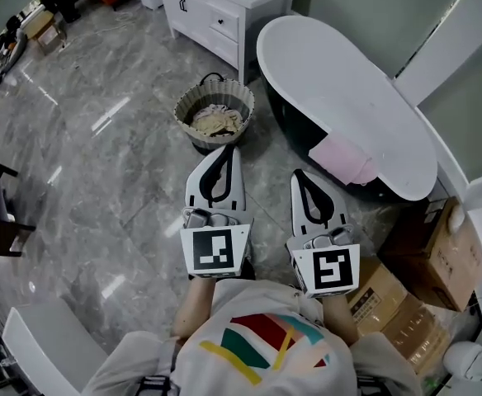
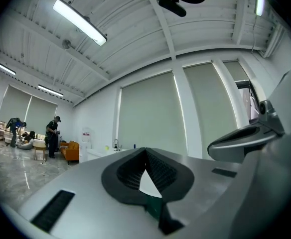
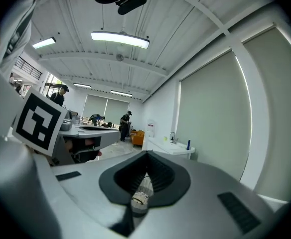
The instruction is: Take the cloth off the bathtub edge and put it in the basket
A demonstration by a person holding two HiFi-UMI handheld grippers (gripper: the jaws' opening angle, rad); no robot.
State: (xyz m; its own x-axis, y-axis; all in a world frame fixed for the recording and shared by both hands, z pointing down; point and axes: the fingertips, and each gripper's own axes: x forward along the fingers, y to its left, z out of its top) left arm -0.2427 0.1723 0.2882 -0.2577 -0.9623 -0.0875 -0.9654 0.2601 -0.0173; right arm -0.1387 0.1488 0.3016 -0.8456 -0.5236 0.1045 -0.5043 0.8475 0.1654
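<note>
Stage set for the pickup, nothing gripped yet
The pink cloth (image 1: 346, 160) drapes over the bathtub (image 1: 332, 73) rim, untouched. The basket (image 1: 185, 106) stands on the floor just beside the bathtub, handy for the drop. The left gripper (image 1: 224, 151) and right gripper (image 1: 301, 176) sit level, short of the bathtub, jaws pressed together on nothing, probably carried closed until within reach

Glossy grey marbled floor (image 1: 101, 180); smooth white bathtub (image 1: 307, 44), soft pink cloth (image 1: 346, 159) on its edge, ribbed basket (image 1: 185, 114) beside it.
</note>
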